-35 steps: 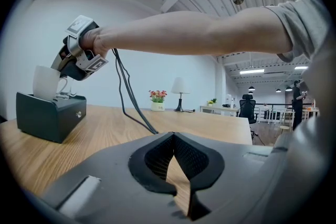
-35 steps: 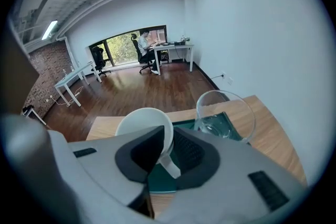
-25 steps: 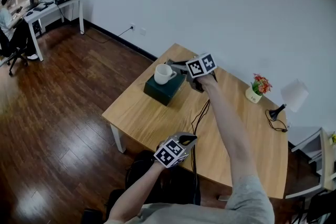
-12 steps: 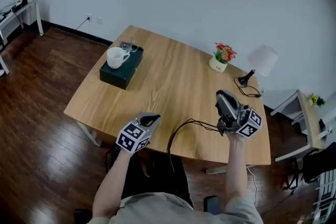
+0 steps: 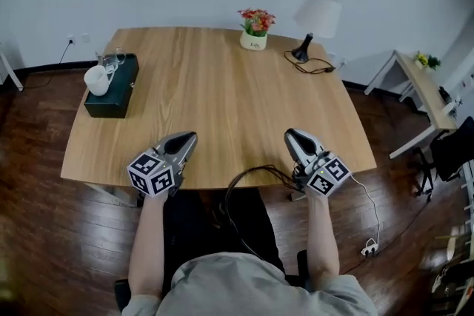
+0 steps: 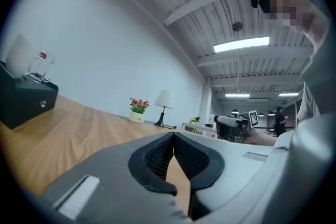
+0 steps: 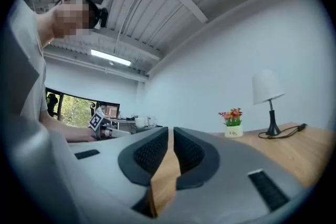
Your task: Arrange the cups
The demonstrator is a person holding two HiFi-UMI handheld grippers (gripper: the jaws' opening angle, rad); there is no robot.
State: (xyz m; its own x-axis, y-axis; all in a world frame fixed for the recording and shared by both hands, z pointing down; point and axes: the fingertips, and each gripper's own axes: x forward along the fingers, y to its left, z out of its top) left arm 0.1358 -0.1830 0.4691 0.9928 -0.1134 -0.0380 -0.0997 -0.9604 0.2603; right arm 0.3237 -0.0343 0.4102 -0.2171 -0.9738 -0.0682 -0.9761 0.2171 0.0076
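A white mug [image 5: 96,79] stands on a dark green box [image 5: 115,89] at the table's far left, with a clear glass cup [image 5: 112,57] just behind it. Both grippers rest low at the table's near edge, far from the cups. My left gripper [image 5: 189,138] is shut with nothing in it, and so is my right gripper [image 5: 290,135]. In the left gripper view the mug [image 6: 21,55] and glass [image 6: 43,62] sit atop the box [image 6: 29,101] at far left, beyond the closed left gripper [image 6: 172,137]. The right gripper [image 7: 171,136] points along the table with nothing between its pads.
The wooden table [image 5: 222,92] carries a small flower pot [image 5: 255,29] and a white lamp [image 5: 315,22] with its cord at the far edge. A black cable [image 5: 255,177] loops over the near edge. A white side table [image 5: 422,89] stands at right.
My right gripper has left the mug on the box and swung back across the table to the near edge. The head view turned with it. The left gripper shifted slightly.
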